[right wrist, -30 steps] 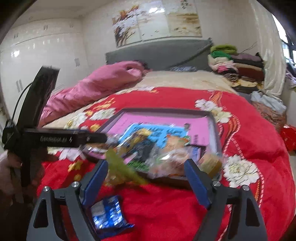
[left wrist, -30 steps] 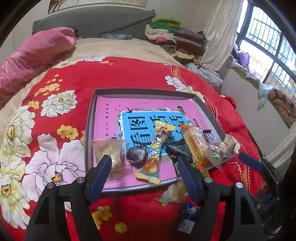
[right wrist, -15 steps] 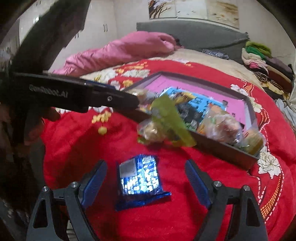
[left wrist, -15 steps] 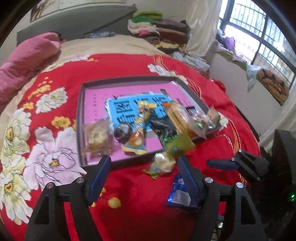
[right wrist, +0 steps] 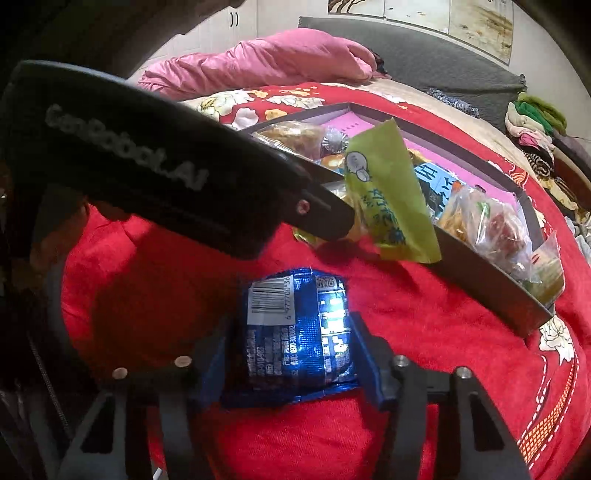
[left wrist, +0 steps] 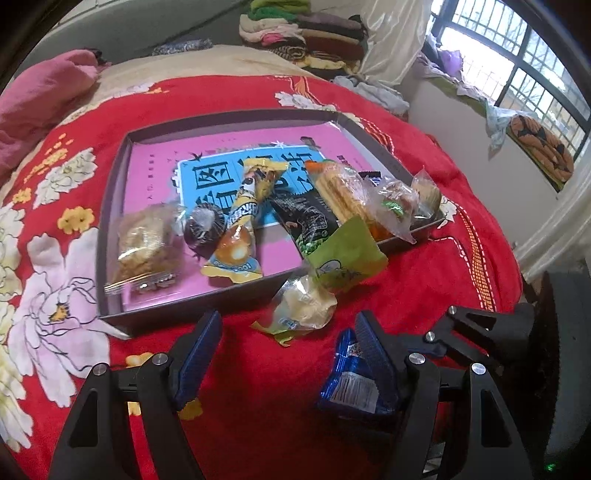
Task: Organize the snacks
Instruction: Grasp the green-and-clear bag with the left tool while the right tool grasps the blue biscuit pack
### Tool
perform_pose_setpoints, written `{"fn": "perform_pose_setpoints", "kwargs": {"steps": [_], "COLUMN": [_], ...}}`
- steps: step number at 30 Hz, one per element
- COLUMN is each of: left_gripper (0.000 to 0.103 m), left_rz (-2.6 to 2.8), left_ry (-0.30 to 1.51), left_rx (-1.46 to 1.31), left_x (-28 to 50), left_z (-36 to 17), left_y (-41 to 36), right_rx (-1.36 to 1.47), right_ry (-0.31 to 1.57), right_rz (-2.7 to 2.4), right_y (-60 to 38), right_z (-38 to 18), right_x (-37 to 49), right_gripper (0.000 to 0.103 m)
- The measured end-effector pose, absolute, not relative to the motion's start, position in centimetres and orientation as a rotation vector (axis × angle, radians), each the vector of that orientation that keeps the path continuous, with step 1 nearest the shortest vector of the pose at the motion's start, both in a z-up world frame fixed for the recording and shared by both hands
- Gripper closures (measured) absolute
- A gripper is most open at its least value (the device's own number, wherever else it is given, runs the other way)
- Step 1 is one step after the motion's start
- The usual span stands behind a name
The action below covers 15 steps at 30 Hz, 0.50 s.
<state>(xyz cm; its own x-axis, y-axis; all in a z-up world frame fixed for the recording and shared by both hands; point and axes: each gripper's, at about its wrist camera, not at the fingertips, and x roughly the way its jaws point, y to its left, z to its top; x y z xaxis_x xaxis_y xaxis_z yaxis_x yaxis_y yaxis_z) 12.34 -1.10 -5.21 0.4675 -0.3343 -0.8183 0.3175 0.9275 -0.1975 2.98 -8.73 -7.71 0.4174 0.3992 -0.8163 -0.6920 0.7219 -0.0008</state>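
Right gripper [right wrist: 291,354] low over red flowered bedspread [right wrist: 424,325], jaws closing w/ blue foil snack packet [right wrist: 295,332] between them; blue pads flank both long edges of packet, look to be at or just touching the foil, can't tell if really pressing yet. Packet lying flat on bedspread, back side up: white barcode label at top left corner, QR-type square at top right, fine white print lower down, bright glare on right half, crimped seal edges top and bottom, slightly puffed. Sits outside the tray, near its front wall but apart from it. Left gripper [left wrist: 288,347] spread wide, nothing between pads, hanging over bare red cloth just short of tray [left wrist: 122,177]; its right finger overlaps the same blue packet in left view. Grey shallow tray w/ pink and blue printed sheet [left wrist: 155,166] on floor, holding row of snacks: clear-wrapped crumbly cake [left wrist: 146,243] far left, dark round wrapped sweet [left wrist: 205,225], long yellow packet [left wrist: 243,221], black packet w/ green peas print [left wrist: 306,221], clear pack of orange sticks [left wrist: 343,195], 2 more small clear packs at right corner. Lime-green packet [left wrist: 347,254] leaning over tray's front edge, half in, half out. Pale yellow clear-wrapped snack [left wrist: 303,306] on bedspread just in front of tray, under green 1. Pink quilt [right wrist: 266,59] bunched at head of bed, folded clothes stack [left wrist: 303,29] beyond.
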Motion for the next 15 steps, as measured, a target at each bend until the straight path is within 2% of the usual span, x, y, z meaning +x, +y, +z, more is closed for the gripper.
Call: {"fn": "perform_pose_setpoints", "kwargs": {"steps": [8, 10, 12, 15], "left_gripper": [0.029, 0.039, 0.04, 0.061], "left_rz": [-0.414, -0.408, -0.399, -0.377], "left_ry": [1.035, 1.05, 1.063, 1.072], "left_rx": [-0.049, -0.058, -0.072, -0.064], "left_x": [13.4, 13.7, 14.0, 14.2], "left_z": [-6.6, -7.1, -7.4, -8.0], "left_y": [-2.1, -2.4, -2.6, -2.8], "right_rx": [-0.297, -0.248, -0.184, -0.094], "right_ry": [0.977, 0.991, 0.99, 0.969], "right_rz": [0.617, 0.567, 0.513, 0.499], "right_y": [-11.8, -13.3, -15.1, -16.6], "right_z": [-6.7, -6.4, -6.0, -5.2], "right_x": [3.0, 3.3, 3.7, 3.9], "right_gripper": [0.05, 0.05, 0.05, 0.05]}}
